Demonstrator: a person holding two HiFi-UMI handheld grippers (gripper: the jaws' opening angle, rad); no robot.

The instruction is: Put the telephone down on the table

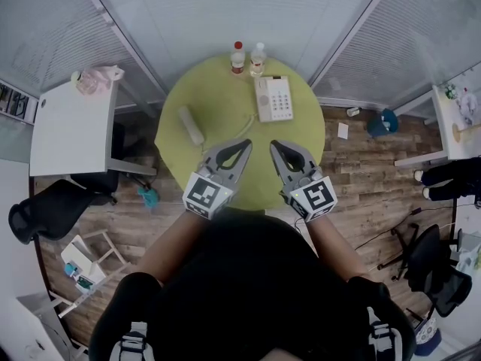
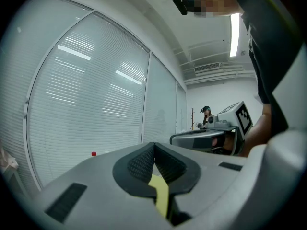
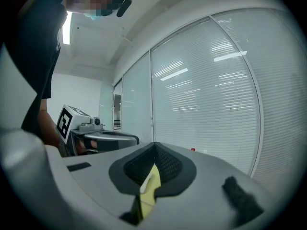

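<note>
The white telephone base [image 1: 274,98] rests at the back of the round green table [image 1: 304,138]. Its handset [image 1: 191,125] lies apart on the table's left part, joined to the base by a cord [image 1: 239,131]. My left gripper [image 1: 246,143] and right gripper [image 1: 274,145] hover side by side over the table's near half, both shut and holding nothing. The left gripper view shows its shut fingertips [image 2: 153,146] meeting, with the right gripper [image 2: 211,134] beside them. Likewise the right gripper's shut tips [image 3: 154,146] meet, with the left gripper [image 3: 96,135] alongside.
Two bottles [image 1: 237,57] [image 1: 258,59] stand at the table's far edge. A white desk [image 1: 71,126] is at the left, with black chairs [image 1: 45,205] [image 1: 428,265] on the wooden floor. Glass walls with blinds [image 2: 86,104] close off the back.
</note>
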